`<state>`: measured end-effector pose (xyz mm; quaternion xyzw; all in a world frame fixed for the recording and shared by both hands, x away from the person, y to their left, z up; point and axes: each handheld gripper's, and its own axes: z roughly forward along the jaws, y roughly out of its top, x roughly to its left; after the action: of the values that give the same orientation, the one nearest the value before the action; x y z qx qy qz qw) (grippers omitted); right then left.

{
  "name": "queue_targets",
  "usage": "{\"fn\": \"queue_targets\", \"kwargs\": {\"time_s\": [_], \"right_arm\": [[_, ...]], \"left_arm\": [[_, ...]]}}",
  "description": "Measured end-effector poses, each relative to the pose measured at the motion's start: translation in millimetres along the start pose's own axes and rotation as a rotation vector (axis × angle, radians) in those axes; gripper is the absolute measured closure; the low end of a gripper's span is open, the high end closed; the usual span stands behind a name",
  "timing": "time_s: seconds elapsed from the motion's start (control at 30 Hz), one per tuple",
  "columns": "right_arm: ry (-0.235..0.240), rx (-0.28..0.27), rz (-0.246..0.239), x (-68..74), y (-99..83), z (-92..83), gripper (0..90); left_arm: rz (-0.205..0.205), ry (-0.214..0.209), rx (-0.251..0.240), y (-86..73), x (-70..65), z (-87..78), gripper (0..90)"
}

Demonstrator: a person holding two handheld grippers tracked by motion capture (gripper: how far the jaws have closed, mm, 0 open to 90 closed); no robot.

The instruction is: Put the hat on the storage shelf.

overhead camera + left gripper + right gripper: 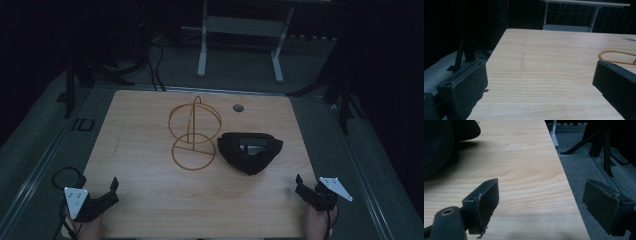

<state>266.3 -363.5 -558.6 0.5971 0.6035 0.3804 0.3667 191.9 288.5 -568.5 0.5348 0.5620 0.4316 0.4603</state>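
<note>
Both tongs, left point(114, 191) and right point(300, 186), gape empty at the table's point(150, 200) near corners.

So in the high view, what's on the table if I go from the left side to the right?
Left gripper with open fingers → orange wire stand made of rings → black headset-like object → right gripper, also open.
</note>
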Motion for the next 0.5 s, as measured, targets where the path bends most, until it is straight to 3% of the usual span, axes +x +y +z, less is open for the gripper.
{"fn": "queue_targets", "kwargs": {"time_s": [0.1, 0.27, 0.5], "right_arm": [[-0.002, -0.002, -0.006, 1.1, -0.1, -0.4, 13.8], [0.016, -0.016, 0.004, 0.6, -0.6, -1.6, 13.8], [0.077, -0.054, -0.028, 6.8, 16.3, -20.6, 13.8]], "left_arm": [[0.039, -0.005, -0.007, 1.4, -1.2, 0.6, 0.4], [0.037, -0.022, -0.011, 2.9, -1.3, -0.2, 0.4], [0.062, -0.043, 0.043, 4.1, -4.7, -0.1, 0.4]]}}
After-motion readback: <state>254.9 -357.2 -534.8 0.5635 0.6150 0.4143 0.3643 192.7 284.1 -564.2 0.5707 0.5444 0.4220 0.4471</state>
